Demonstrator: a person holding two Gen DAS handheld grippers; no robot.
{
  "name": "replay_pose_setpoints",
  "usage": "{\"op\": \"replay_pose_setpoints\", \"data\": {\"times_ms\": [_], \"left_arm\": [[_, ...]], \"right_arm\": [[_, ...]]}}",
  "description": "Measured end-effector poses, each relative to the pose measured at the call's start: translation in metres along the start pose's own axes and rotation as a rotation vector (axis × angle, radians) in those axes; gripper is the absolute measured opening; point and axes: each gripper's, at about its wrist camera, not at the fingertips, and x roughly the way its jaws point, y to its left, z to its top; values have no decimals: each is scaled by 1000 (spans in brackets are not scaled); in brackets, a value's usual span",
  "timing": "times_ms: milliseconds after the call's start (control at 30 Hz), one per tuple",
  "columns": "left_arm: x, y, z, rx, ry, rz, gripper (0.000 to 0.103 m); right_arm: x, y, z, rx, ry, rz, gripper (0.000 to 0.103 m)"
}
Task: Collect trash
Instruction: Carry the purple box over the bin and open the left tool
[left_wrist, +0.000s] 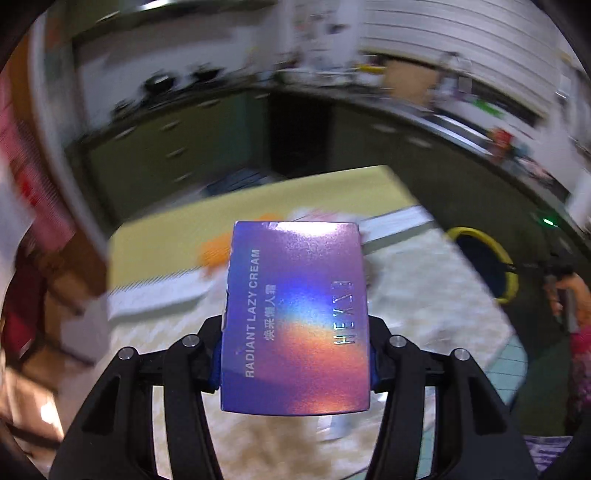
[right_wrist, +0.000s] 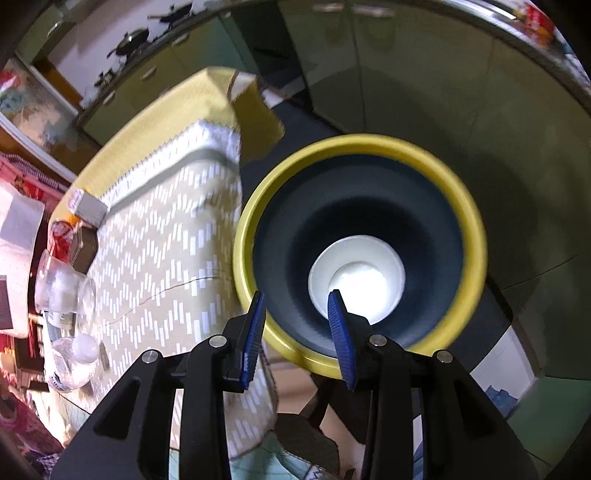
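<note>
My left gripper (left_wrist: 295, 358) is shut on a shiny purple cream box (left_wrist: 295, 314), held up above the table; the box hides both pads. Off the table's right edge stands a dark bin with a yellow rim (left_wrist: 495, 258). In the right wrist view my right gripper (right_wrist: 295, 328) hangs open over that bin (right_wrist: 469, 206), nothing between its blue pads (right_wrist: 338, 332). A white paper cup (right_wrist: 358, 273) lies at the bin's bottom.
The table (right_wrist: 155, 236) carries a patterned beige and yellow cloth. Along its left edge lie a small grey box (right_wrist: 86, 206), a red can (right_wrist: 59, 236), a clear glass (right_wrist: 62, 284) and a plastic bottle (right_wrist: 72, 362). Green cabinets (right_wrist: 406, 92) stand behind the bin.
</note>
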Motion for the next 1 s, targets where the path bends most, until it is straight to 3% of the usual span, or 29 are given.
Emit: {"op": "replay_pose_setpoints", "data": {"times_ms": [133,267,433,800,1000], "left_arm": [[19,-64,33,124,29,-185,52],[52,-134,61,241,63,-299,52],[111,-225,89,343,175,-427,52],[232,-361,90,440,398,-468,52],[266,-389,84,463,417,-405,55]], "right_arm": [[-30,-23,-11,28,-58,-34,36],[-56,-57,-30,81,-103,-79,36],[-74,-103,-57,168,-144,-119,36],[-69,-167,-94,279,-143,-99,36],[-71,-175,-104,293,-153,-95,38]]}}
